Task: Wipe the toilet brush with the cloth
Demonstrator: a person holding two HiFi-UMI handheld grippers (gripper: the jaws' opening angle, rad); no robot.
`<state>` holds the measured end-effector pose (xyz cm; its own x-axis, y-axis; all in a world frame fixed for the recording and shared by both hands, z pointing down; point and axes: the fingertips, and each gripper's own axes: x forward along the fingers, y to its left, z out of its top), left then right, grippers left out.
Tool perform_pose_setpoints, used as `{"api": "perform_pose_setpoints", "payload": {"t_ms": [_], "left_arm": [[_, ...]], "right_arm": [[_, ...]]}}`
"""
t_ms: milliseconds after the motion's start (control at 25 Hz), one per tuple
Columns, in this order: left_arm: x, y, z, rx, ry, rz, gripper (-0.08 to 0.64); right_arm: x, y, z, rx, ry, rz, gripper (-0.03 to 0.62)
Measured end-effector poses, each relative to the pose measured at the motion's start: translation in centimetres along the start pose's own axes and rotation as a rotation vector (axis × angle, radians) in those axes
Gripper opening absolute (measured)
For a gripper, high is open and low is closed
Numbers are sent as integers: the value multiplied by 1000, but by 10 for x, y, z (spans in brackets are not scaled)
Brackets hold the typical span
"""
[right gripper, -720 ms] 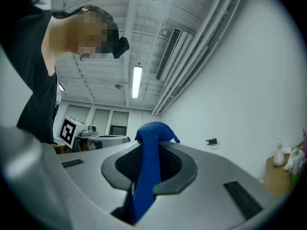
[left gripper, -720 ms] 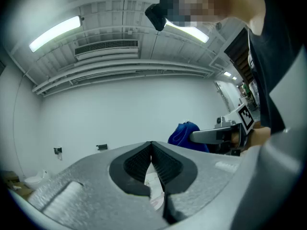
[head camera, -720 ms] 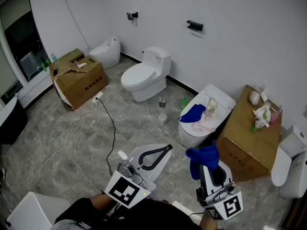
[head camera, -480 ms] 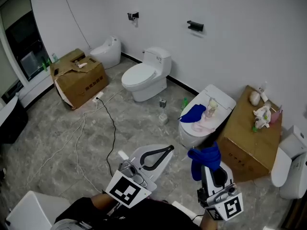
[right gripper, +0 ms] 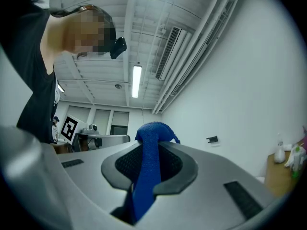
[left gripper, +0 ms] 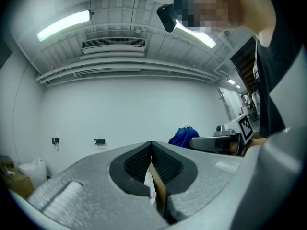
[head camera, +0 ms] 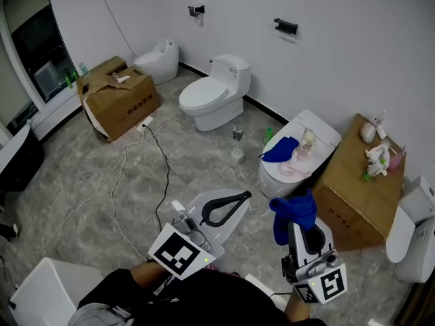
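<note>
Tongs both held low over grey marbled floor. Right tongs clamped on blue textured cloth — strip runs up between pads and bunches in lump above tips. Left tongs pressed together, pads meeting, nothing clearly gripped. Beyond cloth, closed white toilet carries second blue rag and pink rag; brown cardboard box just beside it. Toilet brush — cannot pick it out.
</note>
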<state>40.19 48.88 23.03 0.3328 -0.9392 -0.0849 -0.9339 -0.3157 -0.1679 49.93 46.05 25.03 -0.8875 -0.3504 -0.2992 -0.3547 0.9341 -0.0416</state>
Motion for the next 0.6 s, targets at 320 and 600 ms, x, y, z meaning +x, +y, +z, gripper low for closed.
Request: {"api": "perform_pose_setpoints", "payload": {"t_ms": [320, 600], "left_arm": [[-5, 18, -10, -47, 7, 16, 6], [-1, 24, -5, -31, -17, -15, 6]], "right_arm": [[22, 5, -20, 12, 53, 27, 67], [41, 7, -34, 8, 101, 31, 67]]}}
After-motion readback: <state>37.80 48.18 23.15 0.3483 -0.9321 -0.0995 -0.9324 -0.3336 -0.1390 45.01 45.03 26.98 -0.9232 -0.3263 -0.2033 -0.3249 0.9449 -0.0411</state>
